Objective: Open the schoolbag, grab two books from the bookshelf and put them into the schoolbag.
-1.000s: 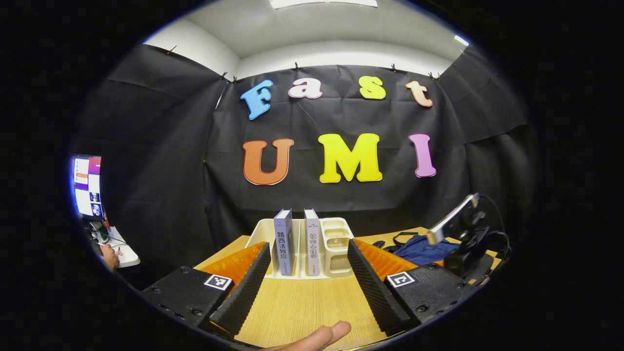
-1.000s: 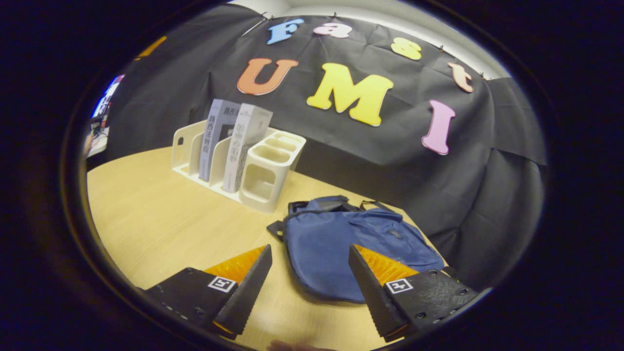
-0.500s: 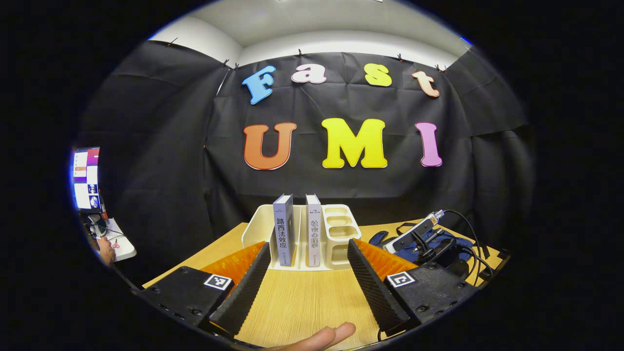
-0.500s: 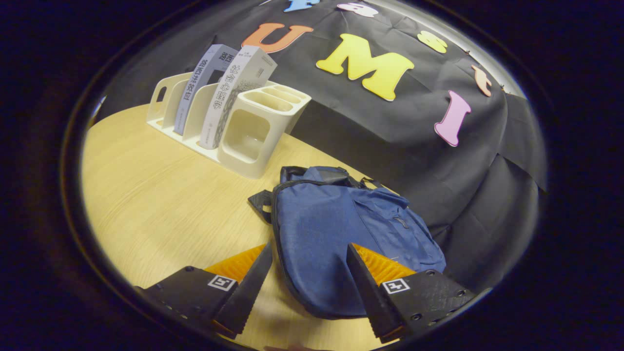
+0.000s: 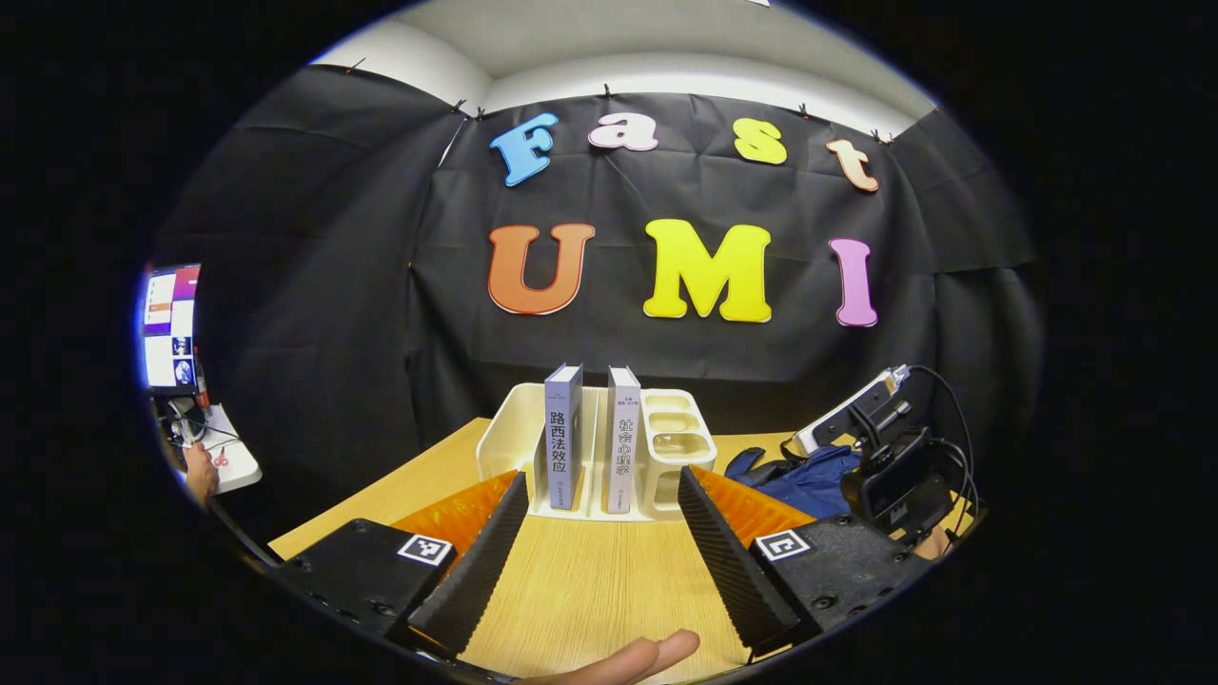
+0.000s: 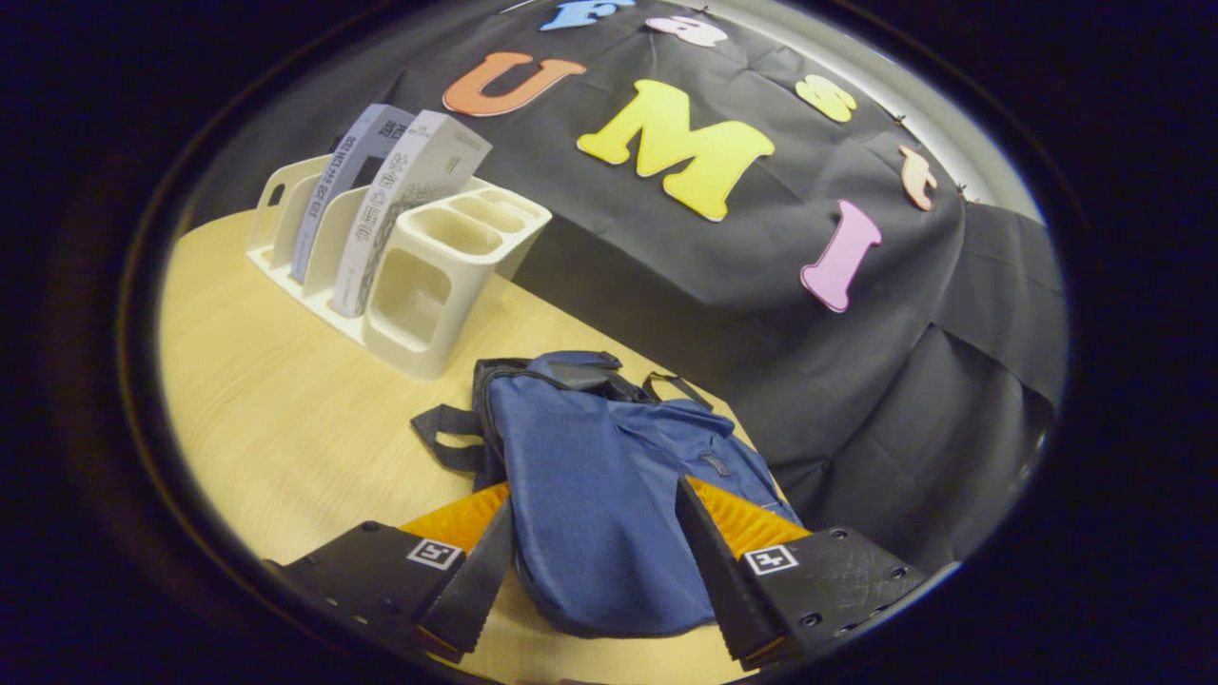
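A blue schoolbag (image 6: pixel 590 495) lies flat and closed on the wooden table (image 6: pixel 285 419). My right gripper (image 6: pixel 595 542) hovers open just over the bag's near end, one finger on each side of it. Two books, a blue-grey one (image 5: pixel 562 438) and a pale one (image 5: pixel 622 440), stand upright in a white bookshelf rack (image 5: pixel 504 442). In the left gripper view my left gripper (image 5: pixel 601 533) is open above the table, short of the rack, with the books straight ahead. The right gripper (image 5: pixel 890 466) also appears there at the right, over the blue bag (image 5: pixel 809 480).
The rack has open cube compartments (image 6: pixel 447 276) at its end nearest the bag. Black cloth walls close the booth behind the table. A side desk with a monitor (image 5: pixel 169 328) and a person's hand (image 5: pixel 200 471) sits far left. A fingertip (image 5: pixel 628 658) shows at the bottom edge.
My right gripper has moved forward and down over the schoolbag, its fingers now straddling the bag's near end. My left gripper has edged slightly closer to the rack.
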The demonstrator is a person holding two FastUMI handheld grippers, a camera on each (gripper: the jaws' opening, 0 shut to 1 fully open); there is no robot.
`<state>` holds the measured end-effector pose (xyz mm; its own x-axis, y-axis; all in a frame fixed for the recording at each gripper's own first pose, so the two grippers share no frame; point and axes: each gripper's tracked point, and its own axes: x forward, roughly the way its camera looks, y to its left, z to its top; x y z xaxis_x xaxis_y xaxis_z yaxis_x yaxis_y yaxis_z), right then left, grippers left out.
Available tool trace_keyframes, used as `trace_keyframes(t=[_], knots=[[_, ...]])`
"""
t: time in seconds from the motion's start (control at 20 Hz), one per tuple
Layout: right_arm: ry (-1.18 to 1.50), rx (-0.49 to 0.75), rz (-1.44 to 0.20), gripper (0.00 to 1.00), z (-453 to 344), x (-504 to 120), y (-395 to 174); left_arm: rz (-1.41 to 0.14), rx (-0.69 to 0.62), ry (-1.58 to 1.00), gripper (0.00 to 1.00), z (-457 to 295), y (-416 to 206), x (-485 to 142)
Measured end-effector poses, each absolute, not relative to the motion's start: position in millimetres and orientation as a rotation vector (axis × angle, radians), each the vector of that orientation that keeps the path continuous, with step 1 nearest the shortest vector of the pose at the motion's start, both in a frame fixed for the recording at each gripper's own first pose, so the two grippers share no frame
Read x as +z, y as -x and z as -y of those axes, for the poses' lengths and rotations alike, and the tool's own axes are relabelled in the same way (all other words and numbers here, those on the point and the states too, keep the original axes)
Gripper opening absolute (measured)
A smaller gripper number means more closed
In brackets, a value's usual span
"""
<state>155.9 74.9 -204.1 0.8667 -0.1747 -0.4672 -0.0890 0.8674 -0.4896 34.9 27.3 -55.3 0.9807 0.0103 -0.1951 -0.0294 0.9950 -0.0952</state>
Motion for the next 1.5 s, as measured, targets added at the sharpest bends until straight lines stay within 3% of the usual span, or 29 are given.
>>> trace_keyframes(t=[0.1,0.25,0.3,0.4,0.45,0.5,1.5], knots=[[0.505,-0.020,-0.561,0.82,-77.1,-217.8,-164.2,-0.193,0.016,0.094,0.99,-25.7,-33.6,-55.0],[0.520,-0.027,-0.551,0.50,-69.0,-222.5,-173.2,-0.183,-0.013,0.106,0.99,-16.6,-33.4,-53.4],[0.513,-0.007,-0.536,0.50,-70.8,-221.0,-176.9,-0.181,-0.026,0.109,0.99,-12.4,-35.4,-51.9],[0.475,0.031,-0.517,0.24,-73.0,-217.4,-181.3,-0.185,-0.040,0.107,0.99,-8.4,-34.1,-52.3],[0.454,0.030,-0.521,0.24,-68.8,-215.4,-181.5,-0.185,-0.043,0.102,0.99,-6.9,-34.3,-53.5],[0.421,0.028,-0.515,0.14,-64.3,-210.5,-183.3,-0.184,-0.044,0.095,0.99,-5.5,-34.3,-53.2],[0.181,-0.030,-0.315,0.11,77.7,-54.9,-233.0,-0.266,-0.021,0.041,1.00,3.1,-81.2,-86.9]])
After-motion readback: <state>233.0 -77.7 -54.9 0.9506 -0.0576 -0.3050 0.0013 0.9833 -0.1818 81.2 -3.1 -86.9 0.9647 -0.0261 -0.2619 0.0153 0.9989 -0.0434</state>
